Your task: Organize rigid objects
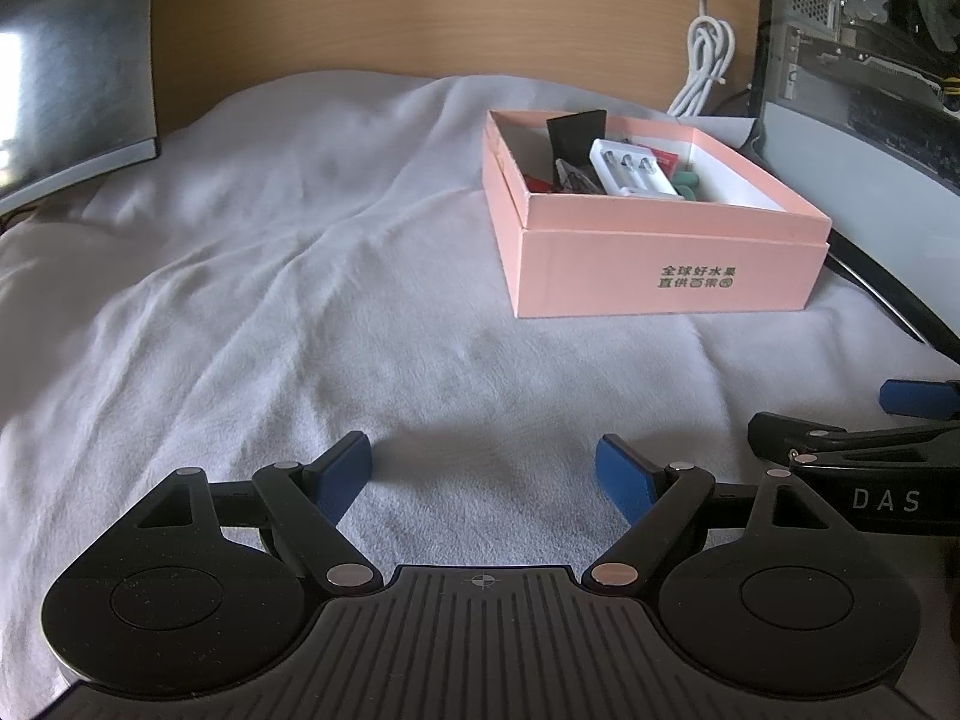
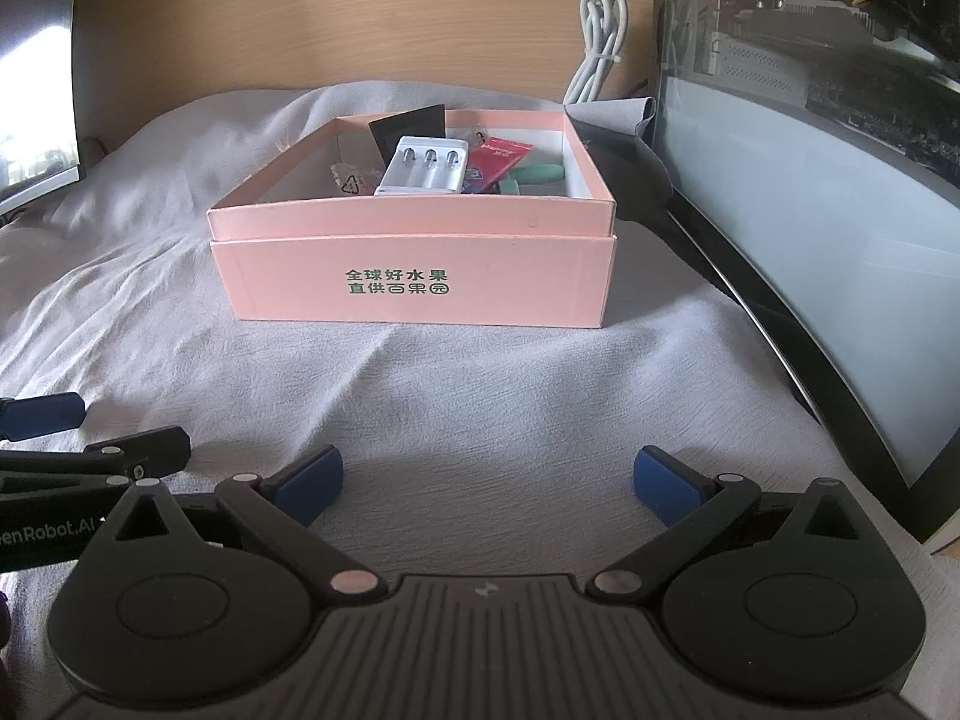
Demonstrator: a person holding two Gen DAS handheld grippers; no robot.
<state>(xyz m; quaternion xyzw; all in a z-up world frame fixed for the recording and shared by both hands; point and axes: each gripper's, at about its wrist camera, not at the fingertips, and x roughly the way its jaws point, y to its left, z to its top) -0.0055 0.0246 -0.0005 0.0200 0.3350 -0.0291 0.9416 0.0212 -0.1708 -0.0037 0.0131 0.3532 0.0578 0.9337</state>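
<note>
A pink cardboard box (image 1: 660, 267) (image 2: 420, 285) with green lettering stands on the pale cloth. Inside it lie a white battery charger (image 1: 627, 171) (image 2: 423, 168), a black card (image 1: 576, 129) (image 2: 411, 120), a red packet (image 2: 498, 159), green pieces (image 2: 534, 175) and a clear plastic bag (image 2: 348, 177). My left gripper (image 1: 483, 474) is open low over bare cloth, left of and nearer than the box. My right gripper (image 2: 486, 480) is open too, straight in front of the box. Nothing sits between either pair of blue pads. Each gripper shows at the edge of the other's view.
A wrinkled pale cloth (image 1: 300, 276) covers the surface. A dark monitor (image 1: 66, 60) stands at the left, a glass-sided computer case (image 2: 810, 180) close on the right. A coiled white cable (image 1: 708, 66) hangs on the wooden back wall (image 1: 420, 6) behind the box.
</note>
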